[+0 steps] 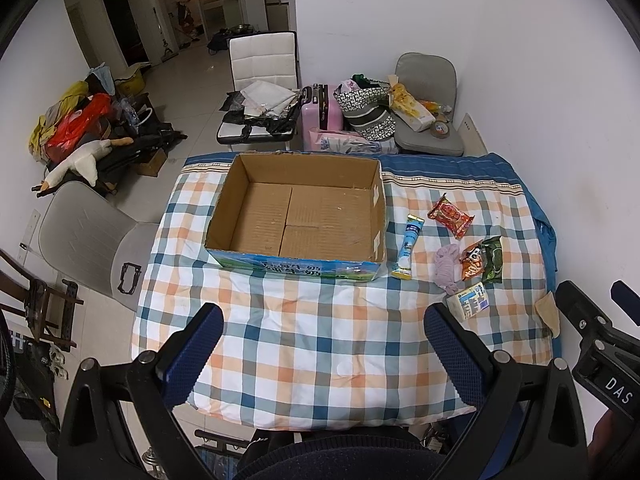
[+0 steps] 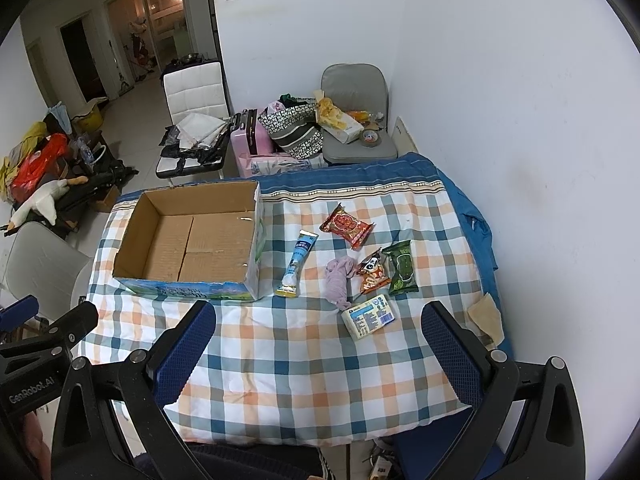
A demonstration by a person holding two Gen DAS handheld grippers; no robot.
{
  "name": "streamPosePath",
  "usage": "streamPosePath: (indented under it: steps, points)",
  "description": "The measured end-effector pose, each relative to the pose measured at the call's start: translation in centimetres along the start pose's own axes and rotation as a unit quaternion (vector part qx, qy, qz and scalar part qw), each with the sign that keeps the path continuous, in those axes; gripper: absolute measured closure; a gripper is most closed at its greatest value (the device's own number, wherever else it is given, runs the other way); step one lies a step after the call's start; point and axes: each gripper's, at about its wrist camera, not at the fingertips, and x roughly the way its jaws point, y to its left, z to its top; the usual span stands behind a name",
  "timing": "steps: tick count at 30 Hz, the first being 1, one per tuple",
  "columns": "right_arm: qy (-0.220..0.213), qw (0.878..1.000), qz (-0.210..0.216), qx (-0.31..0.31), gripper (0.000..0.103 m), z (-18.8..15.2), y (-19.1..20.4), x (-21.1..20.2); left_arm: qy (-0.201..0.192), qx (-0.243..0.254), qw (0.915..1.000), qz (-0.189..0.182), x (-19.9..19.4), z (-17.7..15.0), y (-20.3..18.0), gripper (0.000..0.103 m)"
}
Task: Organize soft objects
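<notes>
White walls (image 2: pixel 480 80), tiled floor (image 1: pixel 192 80), chairs (image 1: pixel 262 64).

Matt corrugated cardboard box (image 1: pixel 296 216) on soft checked cloth quilt (image 1: pixel 320 344); glossy plastic red snack packet (image 2: pixel 346 226); limp lilac cloth (image 2: pixel 338 278).

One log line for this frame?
stage: start | left gripper: open | right gripper: open | box: empty | purple cloth, snack packets: on quilt

Blue-orange-white checked quilt (image 2: pixel 280 360), brown box (image 2: pixel 188 240), lilac cloth (image 2: pixel 338 280).
</notes>
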Motion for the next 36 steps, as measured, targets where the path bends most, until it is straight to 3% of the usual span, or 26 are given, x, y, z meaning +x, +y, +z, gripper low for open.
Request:
streamPosePath:
  steps: [19, 24, 31, 36]
  points:
    - [-0.001, 1.0, 0.002, 0.007, 0.0, 0.0, 0.0, 0.0, 0.001, 0.001, 1.0, -0.001, 0.0, 0.0, 0.0, 0.0]
    - [-0.004, 0.999, 0.007, 0.032, 0.0, 0.9, -1.6, 1.0, 0.0, -0.002, 0.9999, -0.011, 2.0, 1.6, -1.2, 0.0]
    - [0.021, 0.995, -0.007, 0.1, 0.0, 2.5, -7.8, 7.2, -0.026, 0.024, 0.9988, -0.033, 7.4, 6.2, -5.2, 0.0]
    - [0.062, 0.986, -0.014, 0.151, 0.0, 3.5, -13.2, 15.3, 0.017, 0.053, 0.9961, -0.068, 15.0, 9.8, -10.2, 0.0]
